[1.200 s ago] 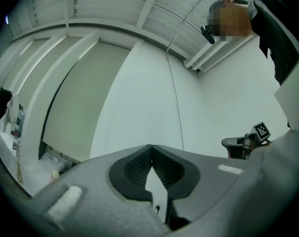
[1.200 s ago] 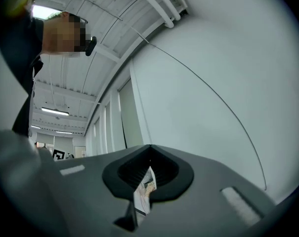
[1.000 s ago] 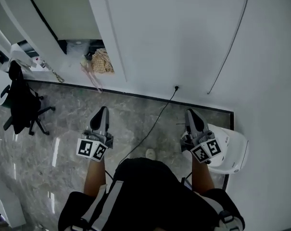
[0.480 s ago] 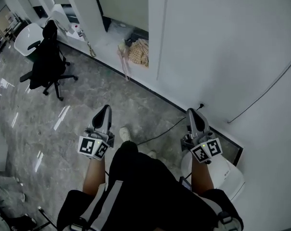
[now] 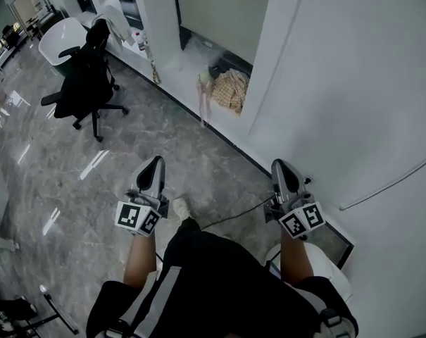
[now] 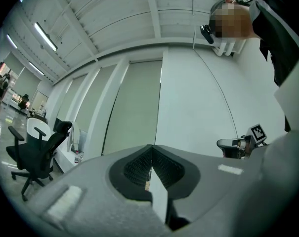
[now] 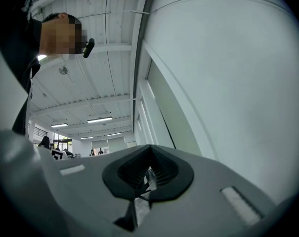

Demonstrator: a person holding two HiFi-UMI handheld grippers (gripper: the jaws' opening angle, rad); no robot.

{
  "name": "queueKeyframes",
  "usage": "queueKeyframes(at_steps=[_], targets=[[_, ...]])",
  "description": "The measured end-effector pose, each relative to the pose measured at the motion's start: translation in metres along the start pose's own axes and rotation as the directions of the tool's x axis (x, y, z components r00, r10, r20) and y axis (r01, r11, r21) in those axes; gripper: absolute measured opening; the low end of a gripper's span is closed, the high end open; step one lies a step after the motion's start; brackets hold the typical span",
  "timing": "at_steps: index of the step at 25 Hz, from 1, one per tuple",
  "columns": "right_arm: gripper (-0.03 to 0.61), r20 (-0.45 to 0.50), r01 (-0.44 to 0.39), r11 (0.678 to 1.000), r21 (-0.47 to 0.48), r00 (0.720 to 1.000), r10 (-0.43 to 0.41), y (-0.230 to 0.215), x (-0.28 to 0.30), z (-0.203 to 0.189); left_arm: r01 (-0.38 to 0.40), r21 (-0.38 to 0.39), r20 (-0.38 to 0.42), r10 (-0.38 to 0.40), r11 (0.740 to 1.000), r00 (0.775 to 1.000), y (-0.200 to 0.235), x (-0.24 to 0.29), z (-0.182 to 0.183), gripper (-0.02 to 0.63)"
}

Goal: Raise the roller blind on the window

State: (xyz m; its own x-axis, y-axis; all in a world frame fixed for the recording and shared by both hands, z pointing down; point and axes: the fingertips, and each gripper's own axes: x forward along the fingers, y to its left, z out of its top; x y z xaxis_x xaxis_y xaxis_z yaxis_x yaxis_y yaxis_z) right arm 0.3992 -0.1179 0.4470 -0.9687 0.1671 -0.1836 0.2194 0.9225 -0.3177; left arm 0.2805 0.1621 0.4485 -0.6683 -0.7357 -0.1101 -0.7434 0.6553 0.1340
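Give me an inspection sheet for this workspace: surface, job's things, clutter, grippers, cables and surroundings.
Surface: glossy grey stone floor, with light reflections.
Job's things: roller blind hangs down, not yet raised.
Clutter: checked cloth bunched on the white ledge below the blind.
Grippers: left gripper shut, nothing between its jaws; right gripper shut, nothing between its jaws; both are apart from the blind.
Cables: black cable lies on the floor in front of the person, running toward the wall.
Surroundings: black office chair to the left; plain white wall to the right.
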Motion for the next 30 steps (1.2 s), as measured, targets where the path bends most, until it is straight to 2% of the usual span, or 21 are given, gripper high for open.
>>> queueKeyframes(at_steps=[6, 12, 17, 25, 30], targets=[[0.000, -0.035, -0.034, 0.999, -0.008, 0.999, 0.033, 0.010, 0.076, -0.017, -0.044, -0.024, -0.017, 0.043, 0.999, 0.999, 0.067, 0.016, -0.009, 0.000], [0.000, -0.050, -0.087, 0.996, -0.012, 0.995, 0.086, 0.031, 0.161, -0.035, -0.061, 0.009, -0.003, 0.061, 0.998, 0.998, 0.140, 0.036, 0.002, 0.000], [0.000, -0.060, -0.130, 0.991, -0.005, 0.990, 0.130, 0.051, 0.229, -0.056, -0.112, 0.023, 0.006, 0.112, 0.993, 0.994, 0.197, 0.038, 0.014, 0.000], [0.000, -0.102, -0.181, 0.983, -0.003, 0.978, 0.180, 0.084, 0.324, -0.088, -0.197, 0.002, 0.017, 0.197, 0.980, 0.980, 0.286, 0.028, 0.021, 0.000], [0.000, -0.129, -0.195, 0.981, 0.007, 0.972, 0.194, 0.084, 0.361, -0.105, -0.246, 0.000, 0.011, 0.246, 0.969, 0.969, 0.321, 0.030, 0.016, 0.000]])
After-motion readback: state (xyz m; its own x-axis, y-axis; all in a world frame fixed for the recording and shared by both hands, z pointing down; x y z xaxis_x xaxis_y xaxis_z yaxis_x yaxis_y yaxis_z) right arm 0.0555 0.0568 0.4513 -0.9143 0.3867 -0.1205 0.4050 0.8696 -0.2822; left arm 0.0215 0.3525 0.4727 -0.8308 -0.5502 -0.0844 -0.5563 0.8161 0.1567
